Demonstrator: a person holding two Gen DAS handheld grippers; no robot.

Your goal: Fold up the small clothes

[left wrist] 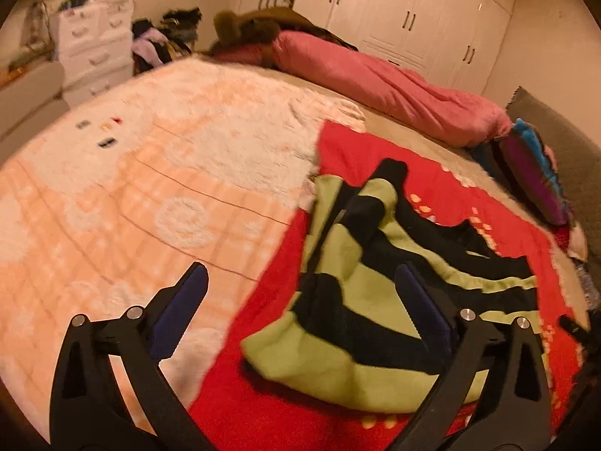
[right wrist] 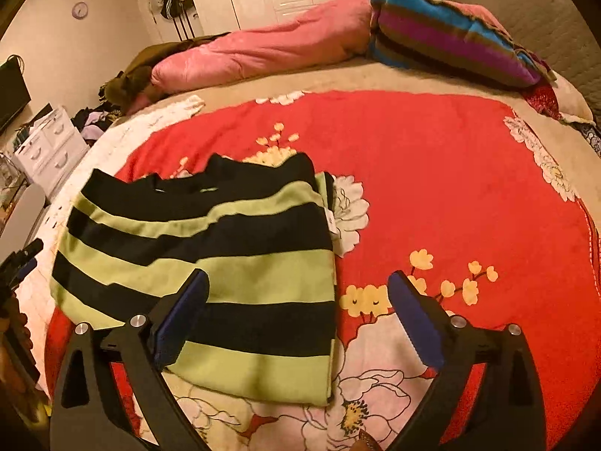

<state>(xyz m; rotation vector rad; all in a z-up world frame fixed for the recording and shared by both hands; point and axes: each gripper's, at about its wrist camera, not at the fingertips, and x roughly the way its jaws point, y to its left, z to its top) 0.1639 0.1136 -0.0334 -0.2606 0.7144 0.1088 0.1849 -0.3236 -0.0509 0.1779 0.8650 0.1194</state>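
A small green-and-black striped top (right wrist: 210,263) lies partly folded on a red flowered blanket (right wrist: 432,188) on the bed. In the left wrist view the top (left wrist: 375,300) looks bunched, with a fold standing up at its far end. My left gripper (left wrist: 300,293) is open and empty, hovering over the top's near left edge. My right gripper (right wrist: 298,304) is open and empty, hovering above the top's lower right corner. The left gripper shows at the left edge of the right wrist view (right wrist: 22,259).
A peach and white fluffy blanket (left wrist: 131,195) covers the left part of the bed. A pink duvet (right wrist: 263,49) and a striped pillow (right wrist: 450,37) lie along the far side. A white drawer unit (left wrist: 94,45) and white wardrobes (left wrist: 413,11) stand beyond.
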